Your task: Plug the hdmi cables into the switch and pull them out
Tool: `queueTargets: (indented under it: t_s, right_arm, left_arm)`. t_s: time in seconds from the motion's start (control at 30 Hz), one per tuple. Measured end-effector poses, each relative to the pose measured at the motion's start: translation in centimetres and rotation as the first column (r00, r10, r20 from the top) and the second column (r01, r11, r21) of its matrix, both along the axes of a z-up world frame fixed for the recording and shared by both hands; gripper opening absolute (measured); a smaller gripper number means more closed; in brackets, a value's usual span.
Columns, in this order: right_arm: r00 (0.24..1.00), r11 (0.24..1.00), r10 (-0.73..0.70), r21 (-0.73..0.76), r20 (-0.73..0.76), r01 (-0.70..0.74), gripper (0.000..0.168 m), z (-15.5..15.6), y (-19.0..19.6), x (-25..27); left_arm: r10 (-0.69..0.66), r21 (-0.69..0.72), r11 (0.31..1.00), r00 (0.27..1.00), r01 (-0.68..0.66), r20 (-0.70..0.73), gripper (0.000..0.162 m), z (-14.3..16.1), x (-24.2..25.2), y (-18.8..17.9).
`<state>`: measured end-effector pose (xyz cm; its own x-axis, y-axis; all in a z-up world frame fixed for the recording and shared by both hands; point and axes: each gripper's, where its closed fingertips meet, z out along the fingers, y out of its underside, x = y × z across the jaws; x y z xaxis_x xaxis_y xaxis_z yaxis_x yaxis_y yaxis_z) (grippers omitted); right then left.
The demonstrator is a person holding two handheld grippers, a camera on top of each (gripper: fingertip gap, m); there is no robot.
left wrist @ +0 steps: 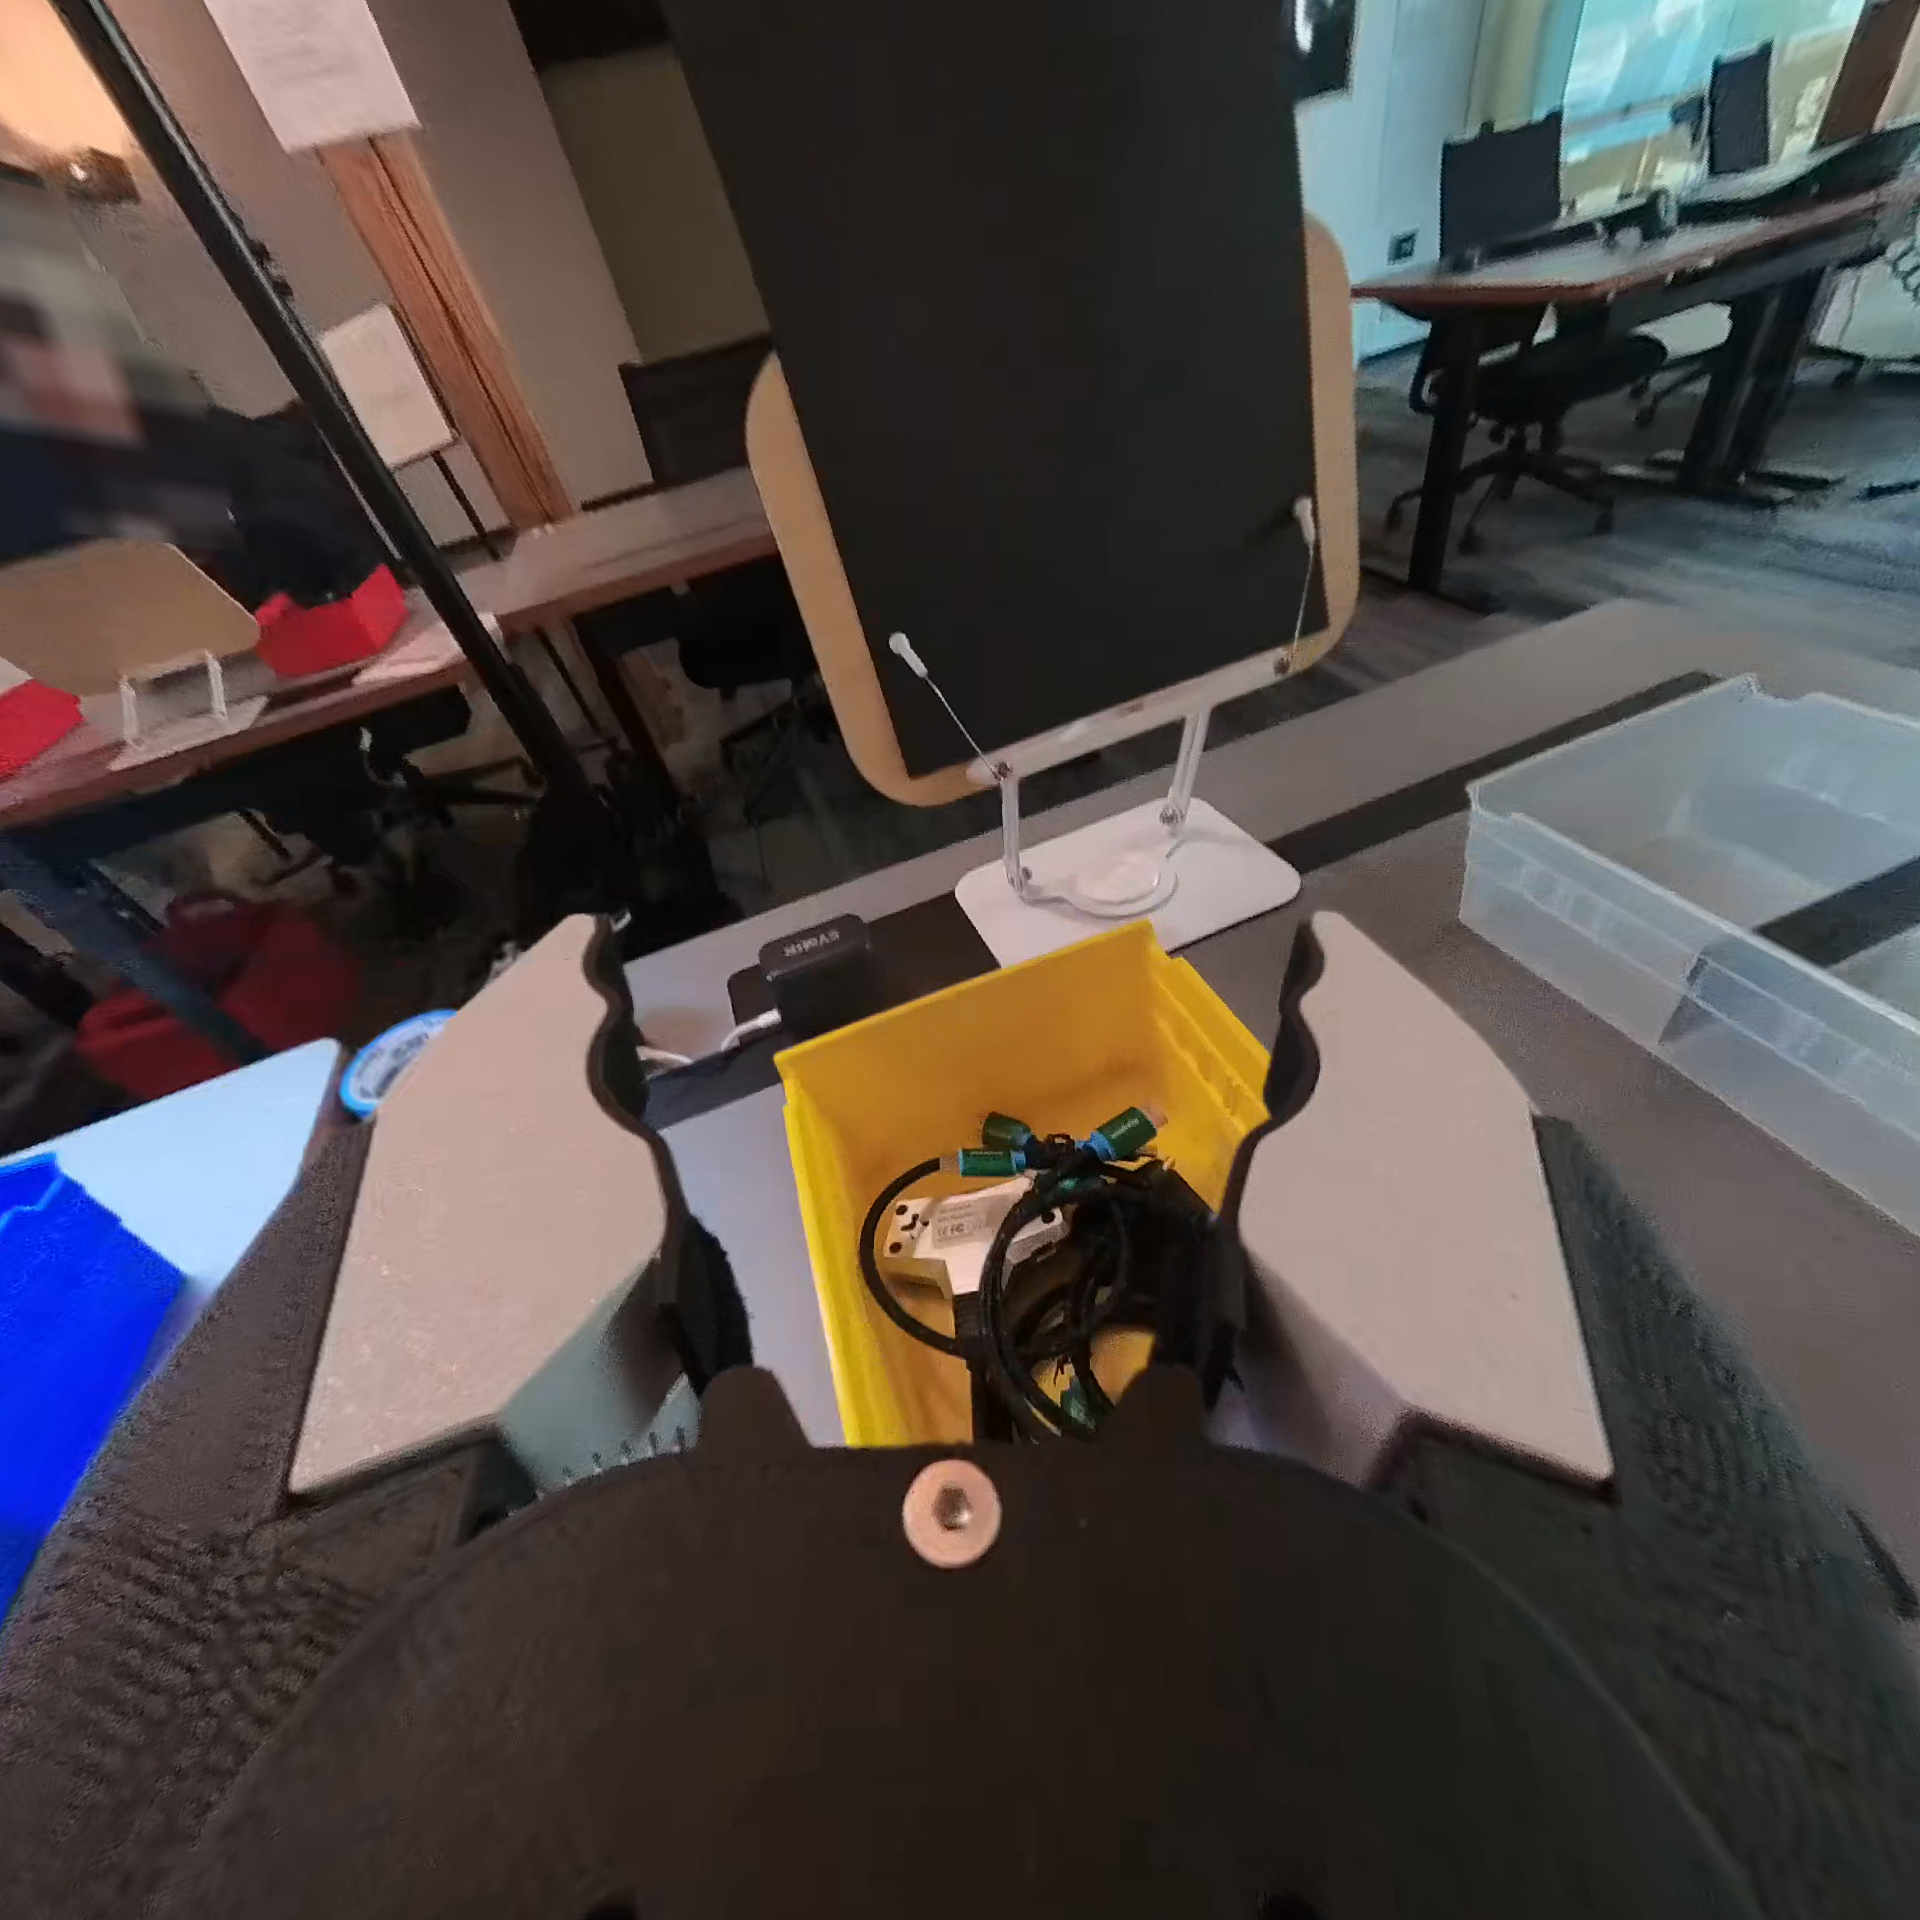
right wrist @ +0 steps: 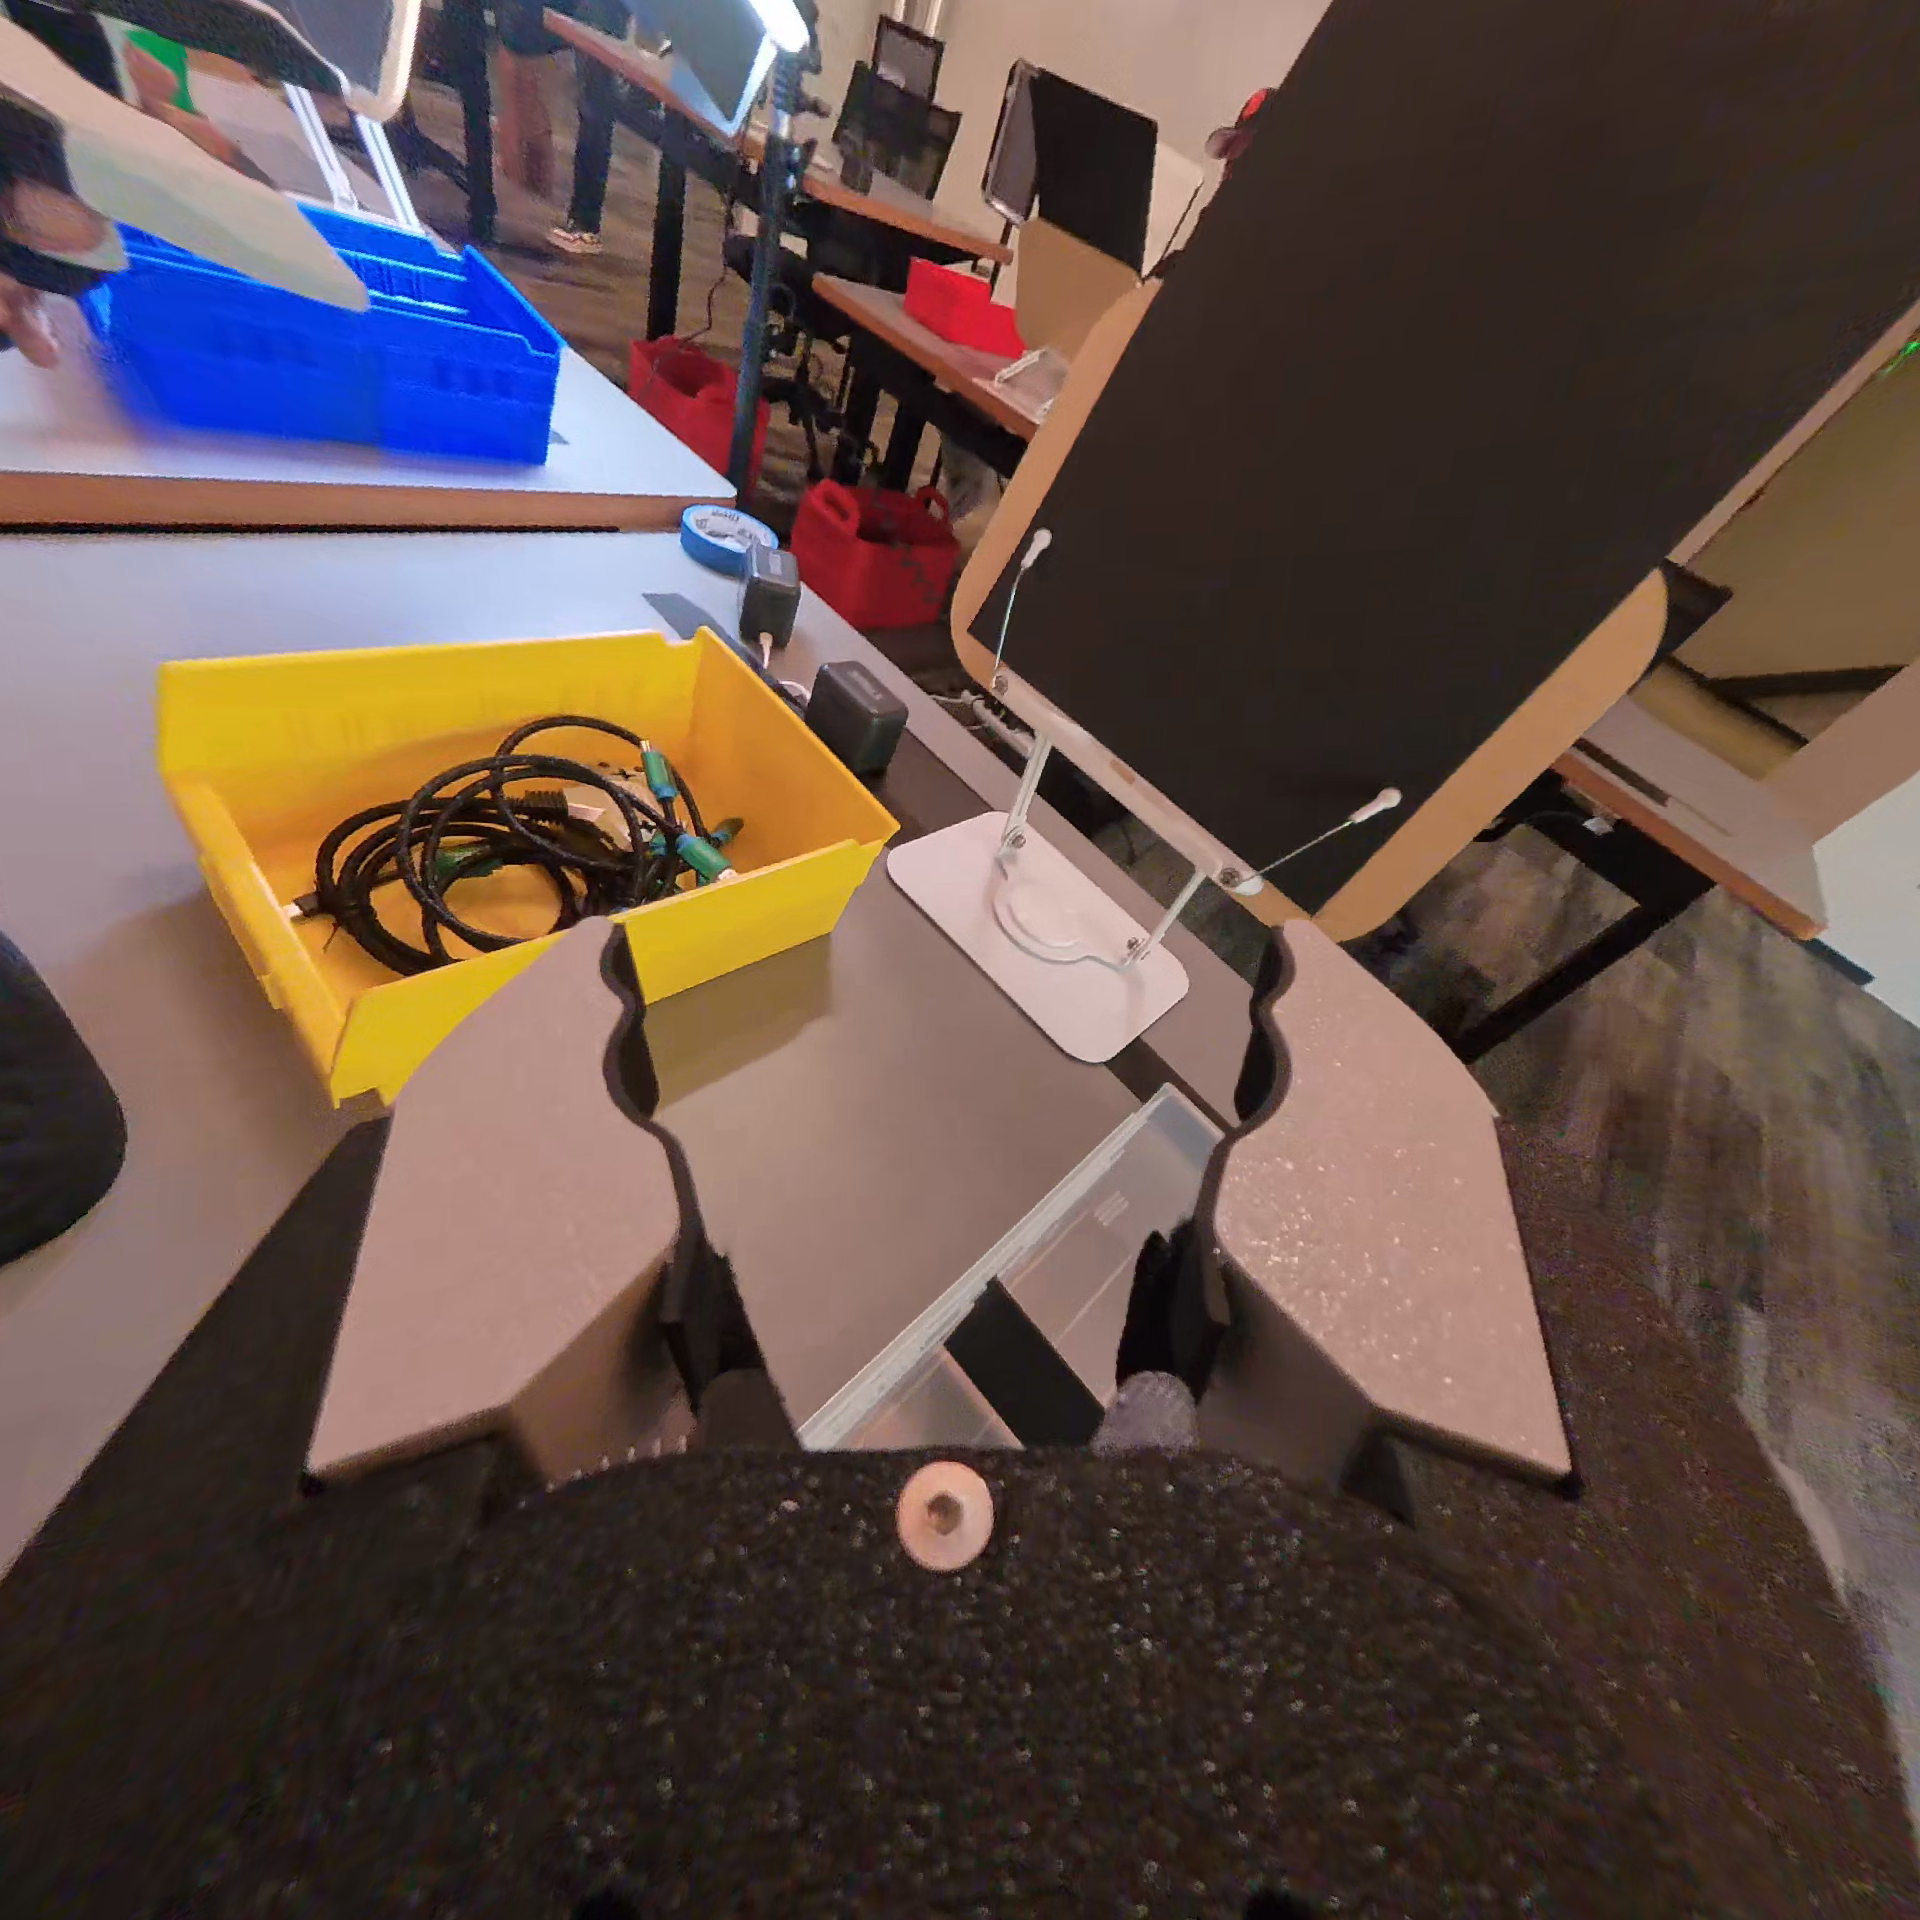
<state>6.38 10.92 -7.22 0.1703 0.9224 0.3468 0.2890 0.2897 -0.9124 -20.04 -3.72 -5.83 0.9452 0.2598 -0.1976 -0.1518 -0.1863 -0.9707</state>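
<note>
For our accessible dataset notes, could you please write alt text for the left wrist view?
The open left gripper hovers over a yellow bin holding tangled black HDMI cables with green plugs and a small white switch, gripping nothing. Behind the bin on the grey table stands a black panel on a white stand; a clear plastic bin sits to the right.

Yellow bin (right wrist: 727, 914) is open on top; bare table (right wrist: 894, 1101) lies between it, the tablet stand (right wrist: 1039, 935) and clear container (right wrist: 1039, 1268)
</note>
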Motion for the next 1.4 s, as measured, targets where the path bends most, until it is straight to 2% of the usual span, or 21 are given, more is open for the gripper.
queueTargets:
  t_s: [0.17, 0.27, 0.33, 0.43, 0.57, 0.63, 0.73, 0.87, 1.03, 1.2, 1.4]
  right_arm:
    - [0.999, 0.998, 0.016, -0.056, 0.031, -0.014, 0.098, -1.9, 1.6, -2.3]
    - [0.996, 0.993, 0.039, -0.114, 0.082, -0.03, 0.084, -3.5, 2.1, -3.1]
    - [0.993, 0.988, 0.056, -0.147, 0.105, -0.04, 0.078, -4.3, 2.3, -3.6]
    - [0.989, 0.982, 0.092, -0.176, 0.12, -0.07, 0.071, -5.1, 2.2, -4.3]
    - [0.98, 0.971, 0.146, -0.207, 0.138, -0.115, 0.066, -6.1, 1.6, -5.5]
    - [0.976, 0.968, 0.161, -0.217, 0.15, -0.126, 0.067, -6.6, 1.4, -6.0]
    - [0.97, 0.966, 0.177, -0.22, 0.169, -0.138, 0.067, -7.1, 1.2, -6.5]
    - [0.968, 0.966, 0.181, -0.216, 0.175, -0.142, 0.067, -7.3, 1.2, -6.6]
    - [0.968, 0.968, 0.177, -0.208, 0.176, -0.139, 0.068, -7.3, 1.3, -6.6]
    - [0.967, 0.968, 0.181, -0.206, 0.18, -0.143, 0.068, -7.3, 1.2, -6.6]
    - [0.972, 0.974, 0.15, -0.198, 0.181, -0.114, 0.068, -7.1, 1.8, -6.1]
  left_arm:
    - [-0.044, -0.171, 0.983, 0.995, 0.059, 0.088, 0.111, -4.7, -1.1, 4.4]
    - [-0.075, -0.283, 0.952, 0.984, 0.118, 0.16, 0.098, -8.0, -1.3, 5.8]
    - [-0.076, -0.409, 0.9, 0.977, 0.153, 0.199, 0.085, -11.0, -1.6, 5.8]
    - [-0.047, -0.598, 0.779, 0.969, 0.187, 0.242, 0.074, -15.5, -2.3, 4.6]
    - [-0.019, -0.721, 0.661, 0.964, 0.211, 0.264, 0.061, -19.1, -2.8, 4.2]
    - [-0.001, -0.767, 0.611, 0.969, 0.198, 0.249, 0.048, -20.5, -3.2, 4.2]
    - [0.0, -0.809, 0.551, 0.969, 0.205, 0.246, 0.042, -22.1, -3.4, 4.2]
    - [0.02, -0.833, 0.518, 0.971, 0.195, 0.239, 0.034, -23.4, -3.8, 4.6]
    - [0.037, -0.861, 0.461, 0.965, 0.215, 0.26, 0.033, -25.4, -3.9, 4.8]
    - [0.037, -0.888, 0.403, 0.965, 0.222, 0.258, 0.012, -26.7, -3.8, 5.1]
    - [0.026, -0.864, 0.44, 0.958, 0.245, 0.285, 0.008, -26.0, -3.9, 4.8]
